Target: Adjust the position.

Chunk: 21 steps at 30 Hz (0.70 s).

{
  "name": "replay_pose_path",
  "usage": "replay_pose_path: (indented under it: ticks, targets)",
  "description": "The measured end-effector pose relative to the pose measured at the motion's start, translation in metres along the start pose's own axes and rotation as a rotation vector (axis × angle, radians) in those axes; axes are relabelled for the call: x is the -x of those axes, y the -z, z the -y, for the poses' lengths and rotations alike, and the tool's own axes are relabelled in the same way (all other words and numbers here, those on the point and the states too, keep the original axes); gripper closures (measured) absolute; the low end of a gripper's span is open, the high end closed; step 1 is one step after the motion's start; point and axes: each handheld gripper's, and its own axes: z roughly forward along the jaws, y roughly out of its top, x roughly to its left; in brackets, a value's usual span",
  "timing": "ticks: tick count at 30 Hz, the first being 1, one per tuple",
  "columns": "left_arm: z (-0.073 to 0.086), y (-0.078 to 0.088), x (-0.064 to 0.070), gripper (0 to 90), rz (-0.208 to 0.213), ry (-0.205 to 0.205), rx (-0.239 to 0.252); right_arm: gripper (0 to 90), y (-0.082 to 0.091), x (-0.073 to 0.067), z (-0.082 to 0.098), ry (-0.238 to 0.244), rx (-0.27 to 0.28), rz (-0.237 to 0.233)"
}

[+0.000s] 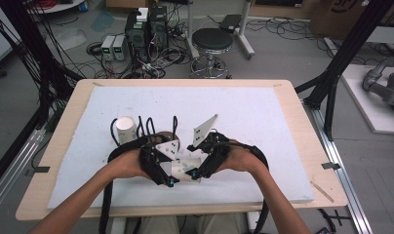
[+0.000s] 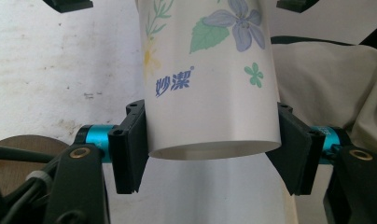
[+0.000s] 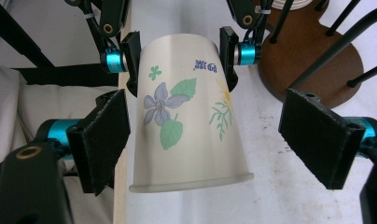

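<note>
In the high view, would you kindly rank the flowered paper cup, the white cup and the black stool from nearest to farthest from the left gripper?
From the left gripper:
1. Flowered paper cup: clamped in its jaws, near the table's front.
2. White cup: behind it, toward the left.
3. Black stool: on the floor beyond the table's far edge.

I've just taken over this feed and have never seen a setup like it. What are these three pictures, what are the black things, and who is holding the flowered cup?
No robot here: a person holds a hand-held two-jaw tool in each hand. The high view looks down on a table with a white mat. The other two views come from cameras riding on the tools. The left gripper is clamped on the flowered paper cup near its bottom end. In the right gripper view, the right gripper has its jaws spread on either side of the same cup without pressing it. Also on the mat: a plain white cup and a round brown base with black prongs.
</note>
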Motion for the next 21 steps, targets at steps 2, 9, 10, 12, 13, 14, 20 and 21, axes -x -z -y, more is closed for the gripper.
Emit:
replay_pose_path:
  ticks: [2, 9, 10, 12, 13, 14, 20, 21]
  targets:
    - [0.001, 0.001, -0.001, 35.5, -0.003, -0.008, 0.010, 16.9, 0.001, 0.000, 0.001, -0.005, 0.004, 0.004]
    - [0.012, 0.006, -0.001, 35.4, -0.023, 0.016, 0.105, 17.0, 0.011, 0.000, 0.003, 0.006, 0.081, 0.014]
    - [0.015, 0.007, 0.000, 35.4, -0.026, 0.018, 0.134, 16.9, 0.013, 0.001, 0.004, 0.008, 0.103, 0.012]
    - [0.019, 0.007, 0.001, 35.4, -0.041, 0.024, 0.156, 17.0, 0.016, 0.001, 0.006, -0.003, 0.137, 0.014]
    - [0.019, 0.007, 0.001, 35.4, -0.041, 0.024, 0.156, 17.0, 0.016, 0.001, 0.006, -0.003, 0.137, 0.014]
    - [0.022, 0.008, 0.002, 35.4, -0.044, 0.021, 0.179, 17.0, 0.016, 0.001, 0.008, -0.003, 0.159, 0.014]
    - [0.041, 0.009, 0.004, 35.4, -0.064, 0.070, 0.338, 16.9, 0.020, 0.002, 0.023, -0.039, 0.289, 0.027]
    - [0.041, 0.009, 0.004, 35.4, -0.064, 0.070, 0.338, 17.0, 0.020, 0.002, 0.026, -0.045, 0.303, 0.030]
